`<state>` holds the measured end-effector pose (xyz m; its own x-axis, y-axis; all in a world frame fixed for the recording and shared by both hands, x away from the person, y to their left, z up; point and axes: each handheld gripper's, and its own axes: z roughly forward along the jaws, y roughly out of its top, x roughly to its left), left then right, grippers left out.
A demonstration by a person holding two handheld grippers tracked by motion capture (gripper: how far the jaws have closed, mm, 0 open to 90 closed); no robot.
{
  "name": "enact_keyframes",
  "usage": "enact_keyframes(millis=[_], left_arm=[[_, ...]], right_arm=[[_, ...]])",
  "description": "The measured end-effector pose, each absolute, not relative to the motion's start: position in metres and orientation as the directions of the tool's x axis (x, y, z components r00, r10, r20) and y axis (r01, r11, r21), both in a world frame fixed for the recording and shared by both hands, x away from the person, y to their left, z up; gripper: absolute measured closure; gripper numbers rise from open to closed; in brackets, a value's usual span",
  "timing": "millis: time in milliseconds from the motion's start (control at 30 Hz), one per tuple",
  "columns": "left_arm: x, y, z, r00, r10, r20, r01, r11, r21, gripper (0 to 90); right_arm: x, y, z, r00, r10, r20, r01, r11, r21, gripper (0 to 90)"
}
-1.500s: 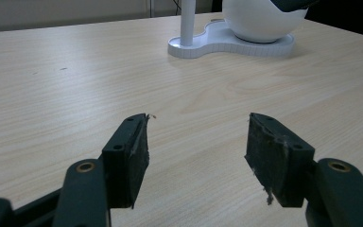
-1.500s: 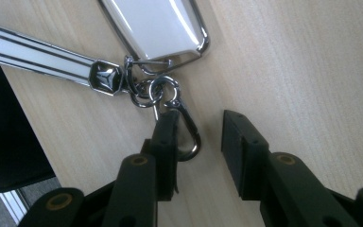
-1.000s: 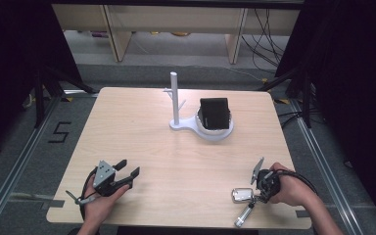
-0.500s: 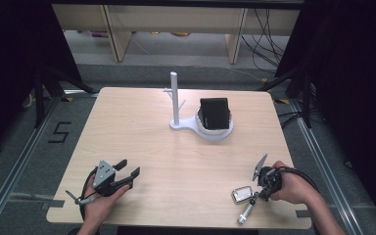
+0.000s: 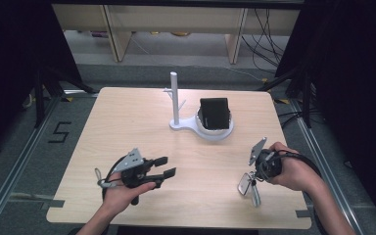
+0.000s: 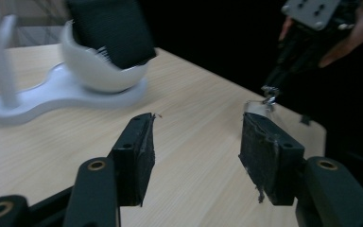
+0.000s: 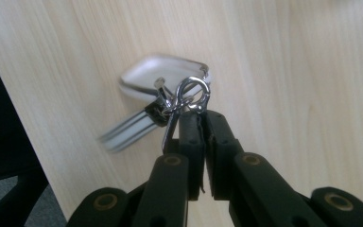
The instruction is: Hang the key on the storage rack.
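A: Where's the key bunch (image 7: 163, 101) pointing?
B: It's hanging from the clamped right gripper (image 7: 199, 124) near the table's (image 5: 127, 122) right front edge, flat piece trailing down-left, blurred.
A: And the left gripper (image 6: 196, 156)?
B: Gaping, holding nothing; beyond it, the white stand's (image 5: 176, 98) dish is cradling a black block (image 5: 214, 112).

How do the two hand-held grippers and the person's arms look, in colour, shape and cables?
Both are black. The left hand-held gripper has two long jaws with flat, worn rubber pads, round brass-coloured pivots and a grey three-cornered plate on top. The right hand-held gripper has a similar grey plate with small holes, and a black cable loops out behind the hand. The forearms are bare; no sleeves show.
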<state>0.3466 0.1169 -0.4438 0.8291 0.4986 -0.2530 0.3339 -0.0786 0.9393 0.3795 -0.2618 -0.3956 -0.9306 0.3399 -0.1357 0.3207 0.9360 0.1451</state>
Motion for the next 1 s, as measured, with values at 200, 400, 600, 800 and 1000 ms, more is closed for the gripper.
enact_keyframes(millis=[200, 400, 600, 800, 1000], left_arm=[[0.367, 0.079, -0.428, 0.872, 0.395, -0.291, 0.356, -0.101, 0.929, 45.9], [0.383, 0.046, -0.419, 0.899, 0.357, -0.253, 0.333, -0.183, 0.925, 47.1], [0.392, 0.033, -0.421, 0.905, 0.312, -0.290, 0.364, -0.213, 0.906, 49.9], [0.396, 0.024, -0.424, 0.897, 0.281, -0.340, 0.407, -0.232, 0.883, 52.6], [0.398, 0.023, -0.427, 0.895, 0.275, -0.352, 0.421, -0.259, 0.869, 53.4]], right_arm=[[0.388, -0.237, -0.380, -0.951, 0.240, -0.193, 0.222, 0.968, 0.114, 87.5], [0.390, -0.205, -0.364, -0.962, 0.188, -0.199, 0.159, 0.976, 0.150, 87.5], [0.390, -0.187, -0.360, -0.970, 0.143, -0.197, 0.109, 0.979, 0.174, 87.5], [0.393, -0.173, -0.358, -0.976, 0.105, -0.192, 0.069, 0.980, 0.184, 87.5], [0.392, -0.167, -0.359, -0.976, 0.100, -0.192, 0.062, 0.978, 0.198, 87.5]])
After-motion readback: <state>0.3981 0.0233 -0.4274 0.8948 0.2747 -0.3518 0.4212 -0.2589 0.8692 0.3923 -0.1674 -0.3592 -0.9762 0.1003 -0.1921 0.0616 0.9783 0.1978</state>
